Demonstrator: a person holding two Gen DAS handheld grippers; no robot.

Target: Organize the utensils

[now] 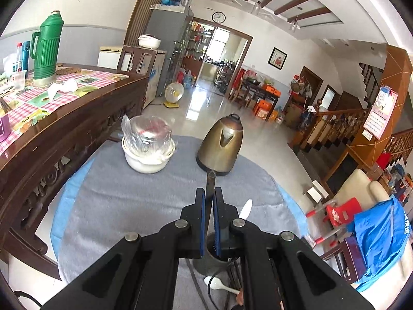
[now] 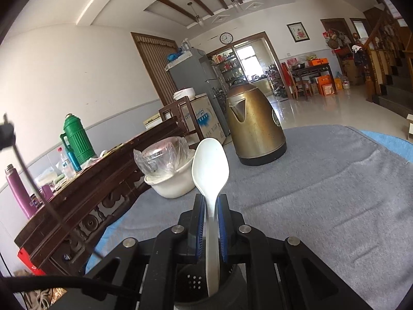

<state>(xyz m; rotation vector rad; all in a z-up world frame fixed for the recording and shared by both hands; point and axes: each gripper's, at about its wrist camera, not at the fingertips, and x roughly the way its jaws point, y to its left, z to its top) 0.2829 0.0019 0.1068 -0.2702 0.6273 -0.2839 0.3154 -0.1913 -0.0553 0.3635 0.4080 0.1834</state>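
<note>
My left gripper (image 1: 209, 193) is shut on a thin dark utensil handle (image 1: 210, 180) that stands upright, its lower end inside a dark utensil cup (image 1: 206, 261) below the fingers. A white utensil tip (image 1: 246, 208) sticks up beside it and a white spoon (image 1: 215, 284) lies on the cloth near the cup. My right gripper (image 2: 210, 201) is shut on a white plastic spoon (image 2: 210, 165), bowl end up, its handle reaching down into the perforated dark cup (image 2: 193, 284).
A brass kettle (image 1: 222, 144) and a white bowl with plastic-wrapped dishes (image 1: 147, 152) stand at the far side of the grey-clothed round table (image 1: 116, 206). A wooden sideboard (image 1: 64, 139) with a green thermos (image 1: 46, 49) runs along the left.
</note>
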